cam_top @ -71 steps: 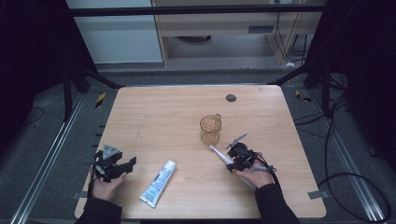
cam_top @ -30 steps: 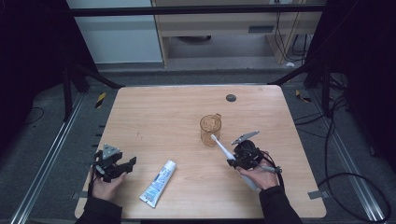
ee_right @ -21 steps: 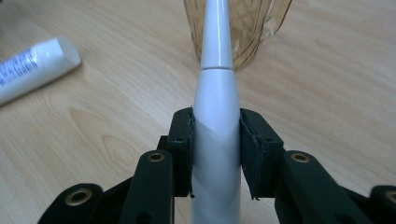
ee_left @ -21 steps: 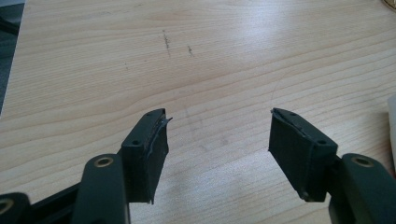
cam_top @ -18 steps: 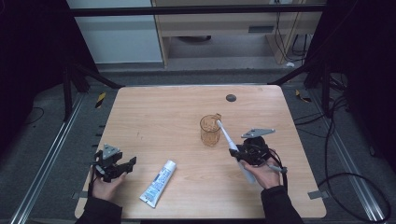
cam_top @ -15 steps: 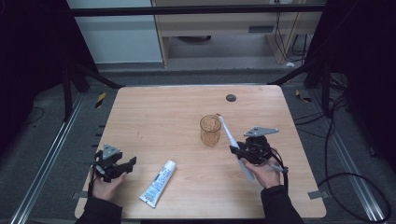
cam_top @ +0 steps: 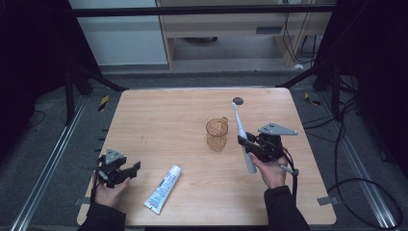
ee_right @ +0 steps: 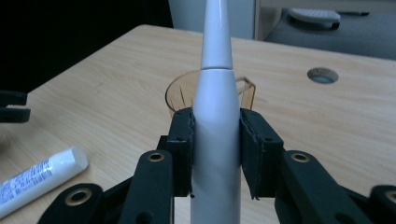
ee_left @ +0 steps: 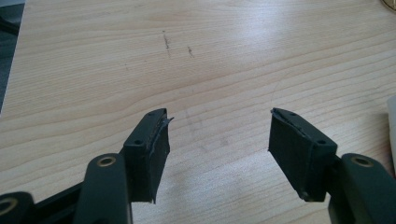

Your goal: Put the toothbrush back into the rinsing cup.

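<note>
The right hand-held gripper (cam_top: 246, 146) is clamping its two black jaws on the thick lower body of a white electric toothbrush (cam_top: 242, 137), holding it clear of the bench (cam_top: 168, 120). The toothbrush is standing nearly upright, leaning slightly, with its slim neck rising just beside the amber cup (cam_top: 217, 134), on the side away from the toothpaste tube (cam_top: 163, 188). In the right gripper view the pads are pressing on both flanks of the toothbrush (ee_right: 215, 135), and the cup (ee_right: 180, 91) is sitting right behind it, partly hidden by the white body. The cup is standing upright on the bench, handle turned away from the person, with the round cable hole (cam_top: 237, 100) lying beyond it toward the far edge. The toothpaste tube is lying flat nearer the person than the cup, its cap end pointing toward the cup. The left hand-held gripper (cam_top: 126, 172) is resting low, well apart from the cup, beyond the tube; in the left gripper view its jaws are standing wide apart with only bare wood (ee_left: 210, 70) between them.
</note>
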A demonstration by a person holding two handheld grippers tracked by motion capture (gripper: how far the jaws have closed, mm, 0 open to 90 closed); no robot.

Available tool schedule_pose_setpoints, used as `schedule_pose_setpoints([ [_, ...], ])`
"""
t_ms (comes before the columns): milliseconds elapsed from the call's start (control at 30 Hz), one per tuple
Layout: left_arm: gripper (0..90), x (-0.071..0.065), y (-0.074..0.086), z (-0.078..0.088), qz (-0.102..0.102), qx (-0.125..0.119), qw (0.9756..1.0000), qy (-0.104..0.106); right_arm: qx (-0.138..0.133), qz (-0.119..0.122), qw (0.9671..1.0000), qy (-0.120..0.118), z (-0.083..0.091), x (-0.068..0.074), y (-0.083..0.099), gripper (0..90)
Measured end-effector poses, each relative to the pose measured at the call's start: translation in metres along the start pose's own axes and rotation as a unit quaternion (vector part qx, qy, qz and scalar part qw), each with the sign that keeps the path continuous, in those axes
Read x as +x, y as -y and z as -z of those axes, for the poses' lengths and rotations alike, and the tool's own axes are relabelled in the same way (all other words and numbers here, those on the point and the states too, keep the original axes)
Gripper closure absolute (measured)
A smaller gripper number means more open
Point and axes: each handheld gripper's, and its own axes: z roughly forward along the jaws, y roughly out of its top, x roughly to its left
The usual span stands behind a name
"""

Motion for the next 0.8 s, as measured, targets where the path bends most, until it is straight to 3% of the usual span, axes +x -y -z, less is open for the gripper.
schedule_pose_setpoints([
  [367,37.6,0.001,0.000,0.000,0.001,0.000,1.0000,0.000,-0.071,-0.015,0.9972,0.015,-0.010,-0.002,-0.017,67.1],
  [800,37.8,0.001,0.000,0.001,0.001,-0.003,1.0000,-0.002,-0.134,-0.047,0.9887,0.049,-0.031,-0.012,-0.031,67.1],
])
